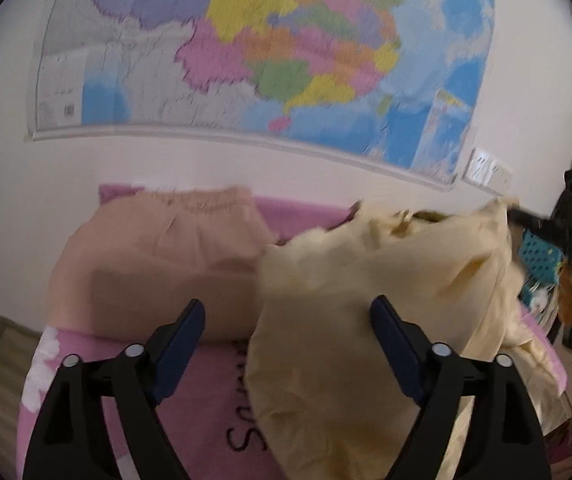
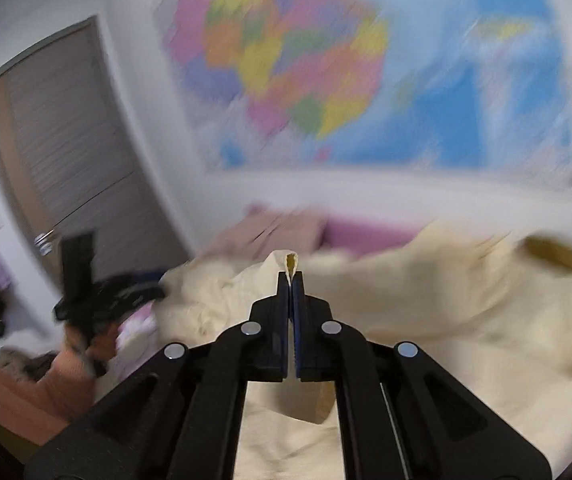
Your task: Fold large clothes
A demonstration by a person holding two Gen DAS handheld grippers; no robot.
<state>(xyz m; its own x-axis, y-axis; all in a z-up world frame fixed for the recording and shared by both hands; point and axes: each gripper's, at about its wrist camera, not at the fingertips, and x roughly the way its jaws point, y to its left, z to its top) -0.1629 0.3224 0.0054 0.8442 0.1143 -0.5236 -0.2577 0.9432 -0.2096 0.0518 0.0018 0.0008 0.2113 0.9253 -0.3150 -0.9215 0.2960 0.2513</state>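
Right gripper [image 2: 290, 280] clamped on cream garment [image 2: 426, 320] edge | left gripper [image 1: 288, 316] released | spread it flat on pink bedspread [image 1: 205, 380] before you fold.

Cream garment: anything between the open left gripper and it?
Nothing visible. The crumpled cream fabric garment already bulges between the left gripper's open blue-padded jaws. The right gripper is shut on a fold of it. The folded beige garment lies aside.

Left tongs [image 1: 288, 318] gape wide — cream garment [image 1: 366, 300] bunched between them.
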